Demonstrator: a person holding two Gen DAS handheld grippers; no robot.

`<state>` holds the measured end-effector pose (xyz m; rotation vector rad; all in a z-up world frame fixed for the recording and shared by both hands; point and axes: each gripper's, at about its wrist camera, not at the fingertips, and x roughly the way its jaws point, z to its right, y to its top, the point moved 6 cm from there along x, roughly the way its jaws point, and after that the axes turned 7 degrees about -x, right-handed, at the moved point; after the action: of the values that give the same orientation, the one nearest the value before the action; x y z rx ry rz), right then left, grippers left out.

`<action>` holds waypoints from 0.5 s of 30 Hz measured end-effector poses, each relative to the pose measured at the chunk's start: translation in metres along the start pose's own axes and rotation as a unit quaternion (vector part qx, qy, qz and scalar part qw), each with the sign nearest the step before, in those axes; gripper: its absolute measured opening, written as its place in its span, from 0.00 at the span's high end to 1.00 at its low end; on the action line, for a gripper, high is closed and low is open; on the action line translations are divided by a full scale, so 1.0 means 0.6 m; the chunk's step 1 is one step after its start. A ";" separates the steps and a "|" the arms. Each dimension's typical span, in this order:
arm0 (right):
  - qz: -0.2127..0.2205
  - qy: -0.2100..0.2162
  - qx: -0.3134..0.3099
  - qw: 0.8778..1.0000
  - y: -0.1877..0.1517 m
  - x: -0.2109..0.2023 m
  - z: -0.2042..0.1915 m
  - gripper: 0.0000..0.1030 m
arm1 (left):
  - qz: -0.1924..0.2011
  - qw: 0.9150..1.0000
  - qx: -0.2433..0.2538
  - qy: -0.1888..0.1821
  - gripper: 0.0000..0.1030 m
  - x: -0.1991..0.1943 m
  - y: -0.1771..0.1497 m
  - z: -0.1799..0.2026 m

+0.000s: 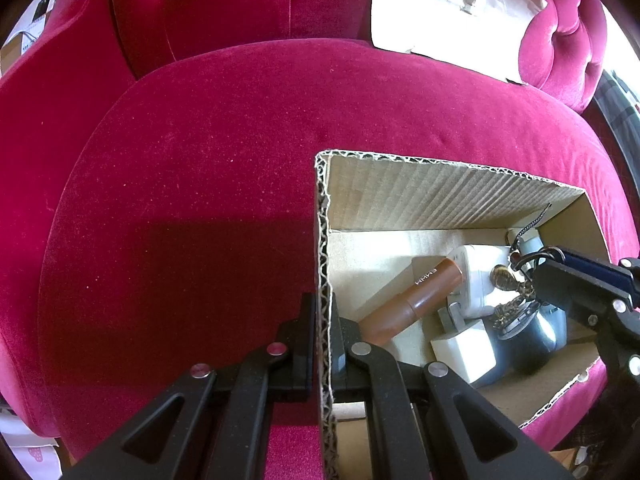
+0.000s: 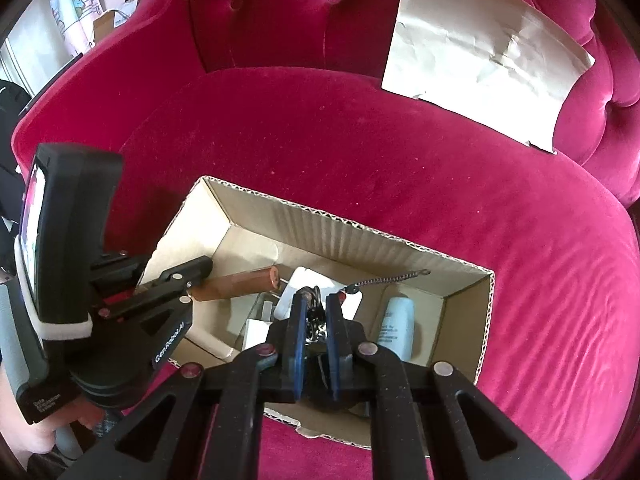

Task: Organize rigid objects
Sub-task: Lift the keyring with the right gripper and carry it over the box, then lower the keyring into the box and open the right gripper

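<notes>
Pinching cardboard box [image 1: 325, 264] wall, left gripper [image 1: 323, 322], right gripper [image 2: 315, 300] clasping keychain [image 2: 314, 312]

Right tool [image 2: 316, 304] sits over a dark tangle of keys and chain [image 2: 314, 322], and its fingers cover most of it, so the single pieces can't be told apart. The pale blue bottle [image 2: 398, 330] has print too small to read. The white charger [image 1: 474, 280] is half buried under the brown tube [image 1: 412, 300]. The cardboard box [image 1: 440, 188] has its near wall cut off behind the left tool [image 1: 323, 320].
</notes>
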<state>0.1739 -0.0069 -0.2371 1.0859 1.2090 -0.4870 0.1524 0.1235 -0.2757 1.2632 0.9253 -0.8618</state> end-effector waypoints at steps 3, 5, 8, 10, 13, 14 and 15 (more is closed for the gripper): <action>0.003 0.001 0.000 1.000 0.001 -0.003 0.000 0.92 | 0.001 1.000 0.000 0.000 0.97 0.000 0.000 -0.001; 0.005 0.002 0.001 1.000 0.002 -0.005 0.002 0.92 | 0.000 1.000 0.000 0.000 0.97 -0.001 0.000 -0.001; 0.007 0.004 0.001 1.000 0.004 -0.007 0.000 0.92 | 0.001 1.000 0.001 0.001 0.97 -0.001 0.001 -0.001; 0.009 0.004 0.000 1.000 0.006 -0.009 -0.002 0.92 | 0.001 1.000 0.001 0.001 0.97 -0.002 0.001 0.000; 0.013 0.004 -0.001 1.000 0.009 -0.012 -0.003 0.91 | 0.001 1.000 0.002 0.001 0.97 -0.001 0.001 0.000; 0.012 0.003 -0.001 1.000 0.010 -0.013 -0.003 0.90 | 0.001 1.000 0.002 0.002 0.97 -0.002 0.001 0.000; 0.012 0.003 0.000 1.000 0.010 -0.013 -0.002 0.81 | 0.001 1.000 0.002 0.001 0.97 -0.002 0.001 0.000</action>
<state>0.1753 -0.0048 -0.2274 1.1011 1.2004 -0.4653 0.1525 0.1235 -0.2745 1.2686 0.9247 -0.8600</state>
